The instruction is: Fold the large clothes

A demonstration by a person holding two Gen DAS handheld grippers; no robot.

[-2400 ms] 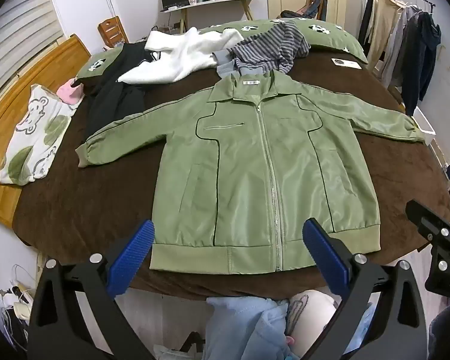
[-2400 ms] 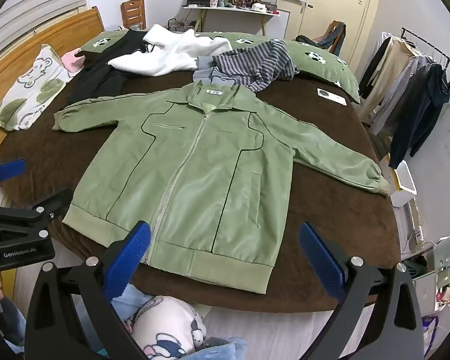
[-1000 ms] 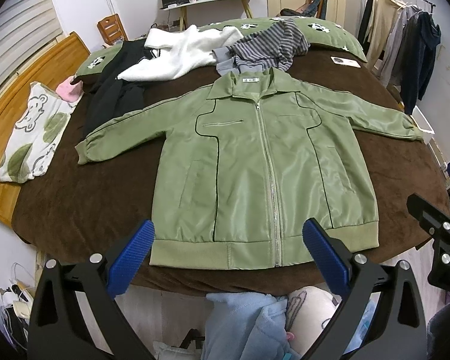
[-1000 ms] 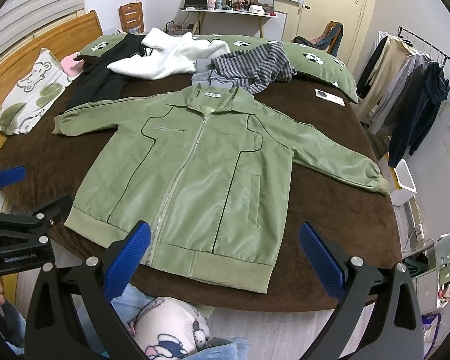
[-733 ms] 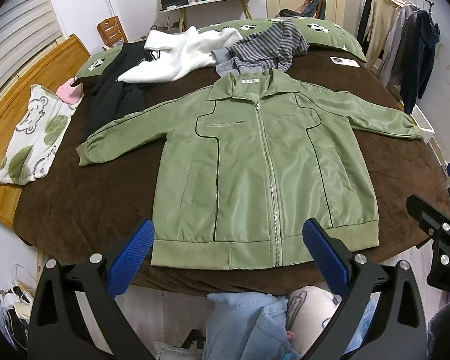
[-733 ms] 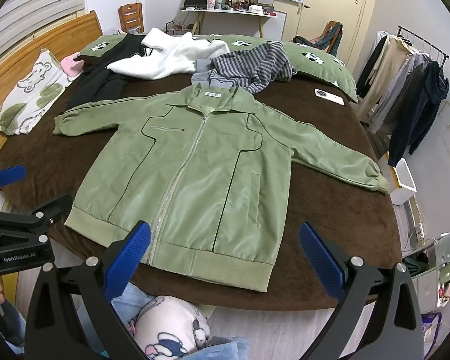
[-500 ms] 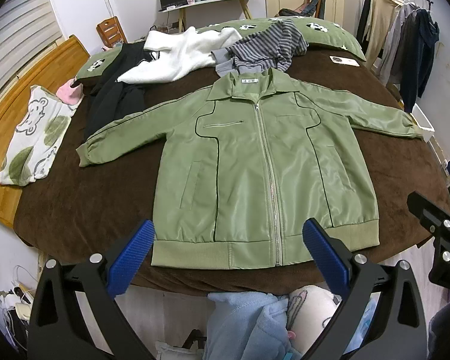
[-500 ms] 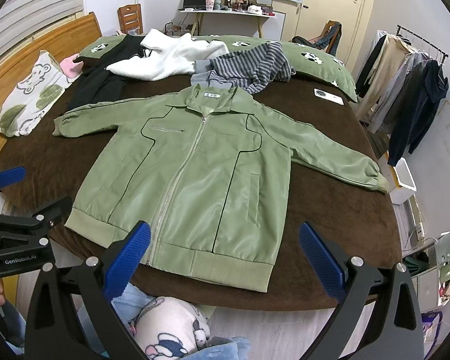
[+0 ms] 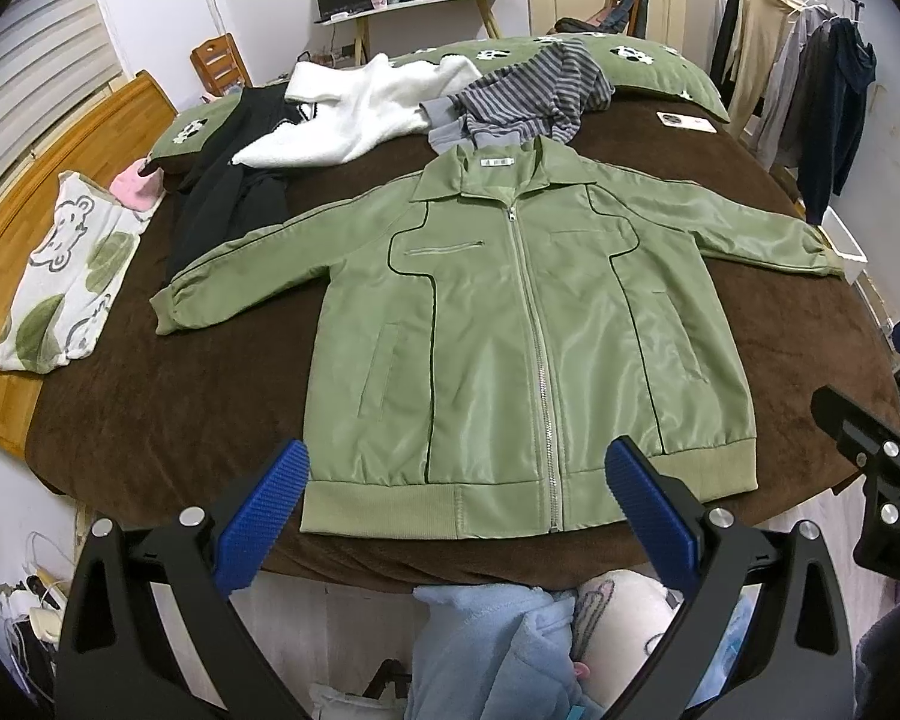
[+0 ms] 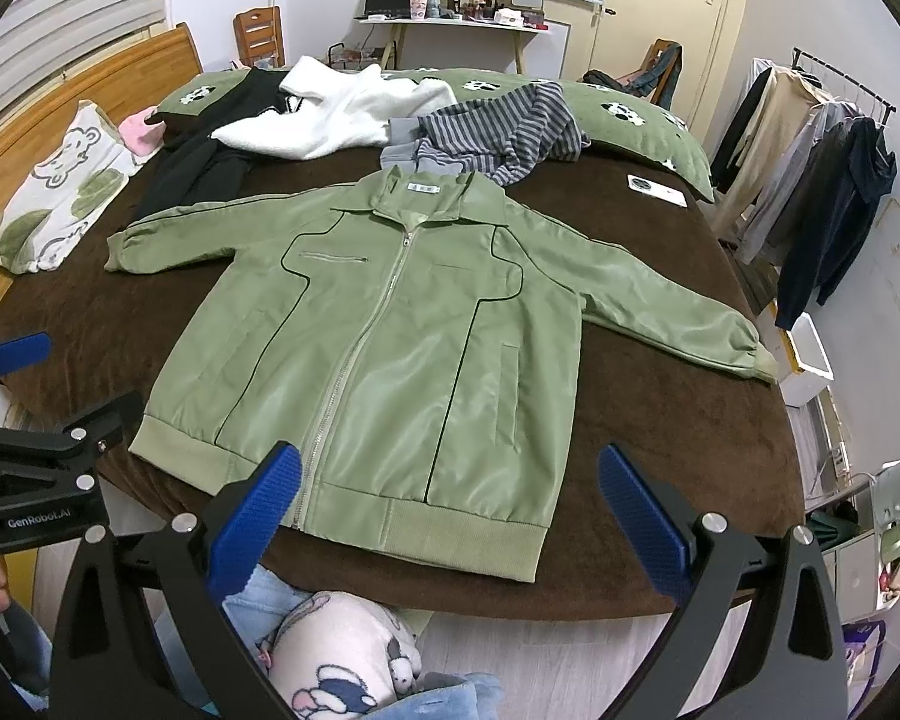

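Both claws, left gripper (image 9: pixel 453 501) and right gripper (image 10: pixel 450 495), gape empty off the bed's (image 9: pixel 168 420) near edge | green jacket (image 9: pixel 528 336) lies flat mid-bed, zipped, sleeves spread | looks light, slick, floppy | I'd pinch cuffs or ribbed hem corners.

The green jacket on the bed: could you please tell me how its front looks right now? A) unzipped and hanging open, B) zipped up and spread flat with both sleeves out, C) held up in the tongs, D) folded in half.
B: the green jacket lies flat on the brown bed cover, zipper closed to the collar, sleeves spread to both sides.
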